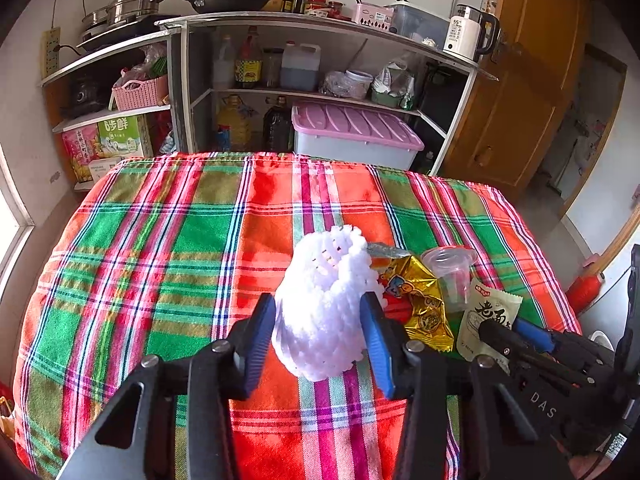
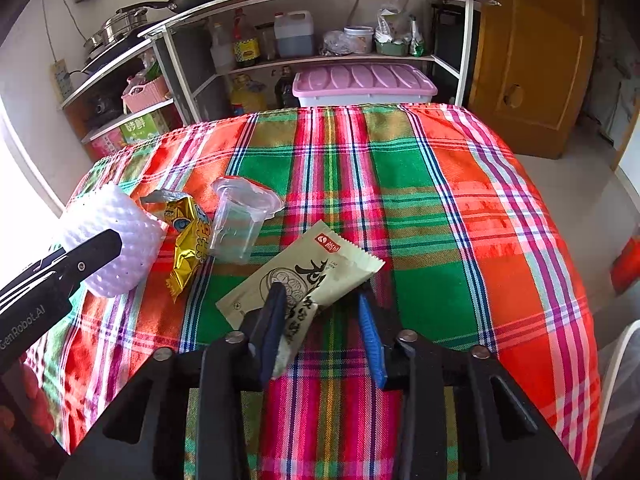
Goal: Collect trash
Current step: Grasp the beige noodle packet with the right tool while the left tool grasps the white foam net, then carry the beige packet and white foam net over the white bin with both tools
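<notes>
A white foam fruit net (image 1: pixel 324 280) stands on the plaid tablecloth (image 1: pixel 160 240). My left gripper (image 1: pixel 320 316) is shut on it, a blue pad pressing each side. To its right lie a gold snack wrapper (image 1: pixel 420 296), a clear plastic cup (image 1: pixel 452 272) on its side and a pale green noodle wrapper (image 1: pixel 492 312). In the right wrist view my right gripper (image 2: pixel 322 308) is shut on the pale green wrapper (image 2: pixel 320 264), whose near end buckles between the pads. The foam net (image 2: pixel 120 240), gold wrapper (image 2: pixel 188 240) and cup (image 2: pixel 236 220) lie to its left.
Behind the table stands a metal shelf unit (image 1: pixel 180 80) with oil bottles, a pink basket and a pink-lidded storage box (image 1: pixel 352 128). On its top are pots, a pan and a kettle (image 1: pixel 468 32). A wooden door (image 1: pixel 520 80) is at the right.
</notes>
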